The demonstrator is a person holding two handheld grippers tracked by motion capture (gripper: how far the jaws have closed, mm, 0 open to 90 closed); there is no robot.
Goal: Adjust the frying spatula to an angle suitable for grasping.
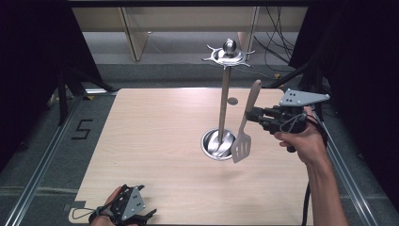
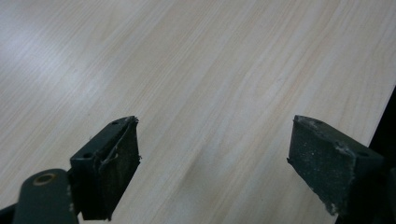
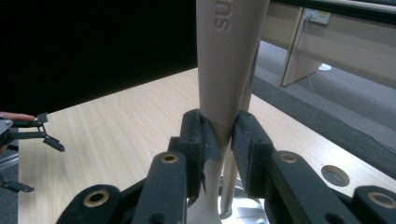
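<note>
Right gripper (image 1: 251, 114) clamps the beige handle of a slotted spatula (image 1: 243, 133), holding it nearly upright with its blade just beside the metal stand's (image 1: 225, 99) round base, above the wooden table (image 1: 155, 141). Left gripper (image 1: 141, 217) rests at the table's near edge, jaws spread wide and empty.

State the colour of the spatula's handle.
Beige; the spatula's handle shows best in the right gripper view.
</note>
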